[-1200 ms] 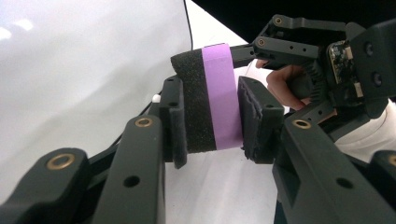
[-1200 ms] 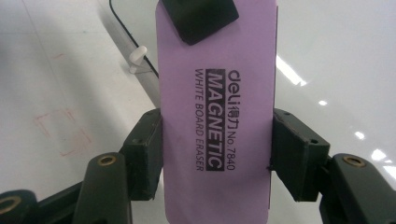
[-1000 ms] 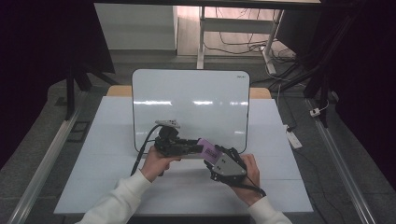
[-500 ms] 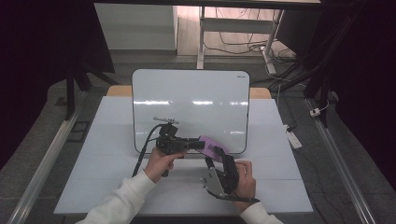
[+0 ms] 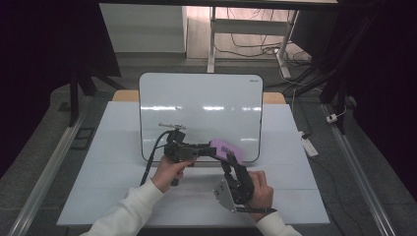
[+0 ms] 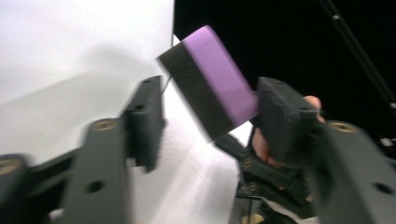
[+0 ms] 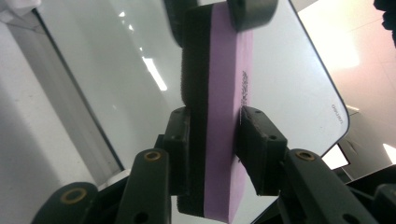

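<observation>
Passing the eraser (image 7: 217,107) from one hand to the other is the step I take myself to be in. My right gripper (image 7: 212,135) has just been closing, and its jaws now pinch the block across its thickness, one pad on the black felt, the other on the purple back. My left gripper (image 6: 208,116) has just been opening; its jaws stand spread, one well clear of the block, the other close against its purple end, and I can't tell whether that one touches.

The eraser sits in the air just above the near edge of the whiteboard (image 5: 196,105), a little right of centre, between the two tools in the high view (image 5: 223,147). It is a flat oblong pad with rounded corners: a purple foam body with small dark print on its face and a thick black felt layer underneath, clean as far as I can see. It looks light and a bit squashy, so I judge the grip should hold without much force.

Next I would draw the left gripper back leftward, clear of the block, then turn the right wrist so the felt side faces the board, which shows no marks from here.
</observation>
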Demonstrator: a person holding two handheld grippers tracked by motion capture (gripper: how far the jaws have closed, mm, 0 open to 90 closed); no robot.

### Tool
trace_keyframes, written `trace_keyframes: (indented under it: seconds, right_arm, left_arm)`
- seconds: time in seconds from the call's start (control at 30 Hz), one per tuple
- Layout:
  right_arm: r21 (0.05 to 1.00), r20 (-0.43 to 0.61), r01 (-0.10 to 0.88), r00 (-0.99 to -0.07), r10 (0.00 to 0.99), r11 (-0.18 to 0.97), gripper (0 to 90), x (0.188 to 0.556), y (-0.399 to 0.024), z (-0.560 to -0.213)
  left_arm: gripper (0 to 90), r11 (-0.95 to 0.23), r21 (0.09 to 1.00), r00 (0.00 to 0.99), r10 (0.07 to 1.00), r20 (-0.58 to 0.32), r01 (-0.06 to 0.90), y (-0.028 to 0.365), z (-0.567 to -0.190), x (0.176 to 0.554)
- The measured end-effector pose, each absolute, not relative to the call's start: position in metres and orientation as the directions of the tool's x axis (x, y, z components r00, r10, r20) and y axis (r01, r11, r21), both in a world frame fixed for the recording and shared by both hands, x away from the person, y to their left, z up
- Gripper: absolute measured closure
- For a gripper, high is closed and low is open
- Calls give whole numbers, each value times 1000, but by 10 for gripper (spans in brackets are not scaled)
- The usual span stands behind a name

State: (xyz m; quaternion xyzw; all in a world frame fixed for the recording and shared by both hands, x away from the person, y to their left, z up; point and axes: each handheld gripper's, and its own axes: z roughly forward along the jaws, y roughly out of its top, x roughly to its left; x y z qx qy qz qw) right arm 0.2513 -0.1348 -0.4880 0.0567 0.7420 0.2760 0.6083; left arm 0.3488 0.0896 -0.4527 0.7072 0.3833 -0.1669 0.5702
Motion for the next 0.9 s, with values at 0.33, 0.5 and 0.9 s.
trace_keyframes:
  seconds: [0.33, 0.5, 0.9]
  right_arm:
    - [744, -651, -118, -353, 672, 658, 657, 280, -166, -444]
    - [864, -477, -16, -352, 806, 504, 657, 308, -187, -414]
    - [939, -237, 172, -306, 922, 298, 654, 371, -195, -361]
  left_arm:
    - [316, -107, 777, 722, 465, -512, 620, 114, -448, 332]
    - [312, -168, 799, 737, 528, -422, 578, 130, -453, 319]
    - [288, -242, 797, 691, 668, -276, 553, 186, -475, 280]
